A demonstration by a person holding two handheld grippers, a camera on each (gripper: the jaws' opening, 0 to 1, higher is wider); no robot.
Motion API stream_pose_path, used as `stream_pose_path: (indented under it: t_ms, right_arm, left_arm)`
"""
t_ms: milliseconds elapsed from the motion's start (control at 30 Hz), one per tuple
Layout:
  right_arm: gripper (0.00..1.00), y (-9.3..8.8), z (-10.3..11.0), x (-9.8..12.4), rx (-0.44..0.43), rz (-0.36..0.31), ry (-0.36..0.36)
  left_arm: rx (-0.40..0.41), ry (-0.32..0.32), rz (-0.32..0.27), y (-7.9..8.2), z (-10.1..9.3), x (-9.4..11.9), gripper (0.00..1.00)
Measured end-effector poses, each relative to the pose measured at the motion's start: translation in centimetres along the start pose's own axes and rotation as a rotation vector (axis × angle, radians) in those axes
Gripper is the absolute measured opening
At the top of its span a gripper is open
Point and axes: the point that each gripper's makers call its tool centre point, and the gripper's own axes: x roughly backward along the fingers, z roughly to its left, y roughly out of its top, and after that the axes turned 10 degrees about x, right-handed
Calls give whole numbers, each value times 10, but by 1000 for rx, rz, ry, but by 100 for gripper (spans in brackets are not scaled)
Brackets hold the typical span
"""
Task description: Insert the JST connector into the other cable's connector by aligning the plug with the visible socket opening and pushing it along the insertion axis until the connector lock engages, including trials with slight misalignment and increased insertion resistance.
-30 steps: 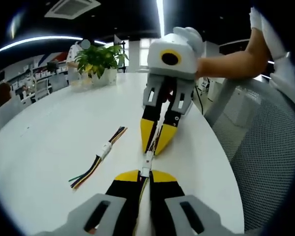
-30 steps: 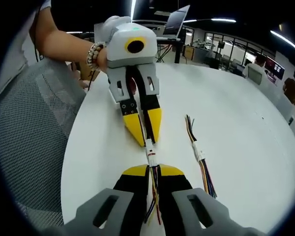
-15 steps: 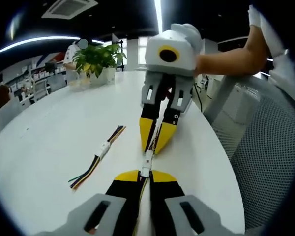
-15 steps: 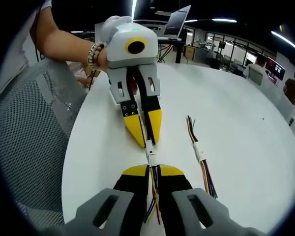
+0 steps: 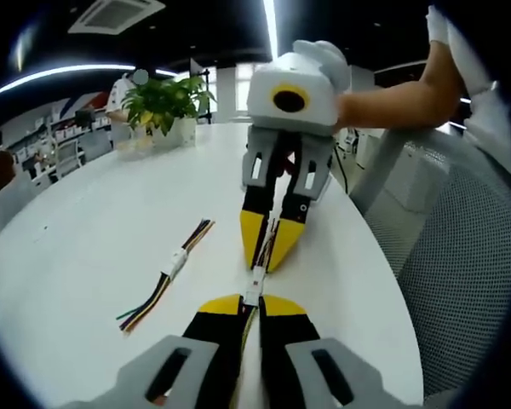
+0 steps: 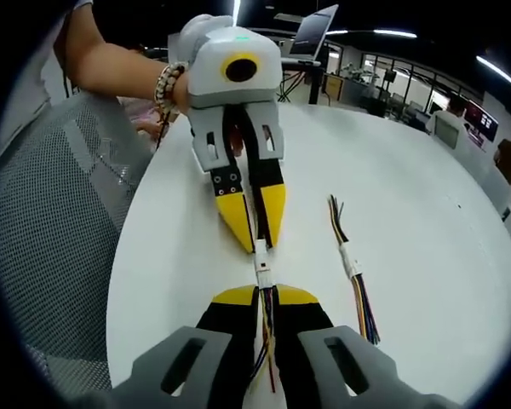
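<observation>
Each camera rides low behind its own gripper and looks forward along the jaws, close above the white table (image 5: pixel 85 256). The left gripper view faces the right gripper (image 5: pixel 269 254) head-on, toward a potted plant (image 5: pixel 163 104). The right gripper view faces the opposite way, meeting the left gripper (image 6: pixel 257 236) nose to nose. Both views share the white connector (image 5: pixel 253 288) between the tips, the spare cable (image 6: pixel 354 271) lying beside, and the mesh chair (image 6: pixel 47 230) at the table edge.

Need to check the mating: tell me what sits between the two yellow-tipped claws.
A small white JST connector pair bridges left claw and right claw. Coloured wires trail back; the lock itself is too small to judge.
</observation>
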Motion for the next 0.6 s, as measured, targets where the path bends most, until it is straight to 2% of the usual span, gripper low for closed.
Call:
stream_pose_path:
  t_ms: [267,467,600]
  right_arm:
    - [4,7,-1,2,-20,-38,-2]
    - [3,9,-5,6,-26,-59,-10]
    - [3,21,-11,13,-59,-129,-29]
  left_arm:
    - [4,1,1,-1,1,2,0]
    - [31,-2,-28,3,3,6,0]
    - [41,6,-42,5,7,11,0]
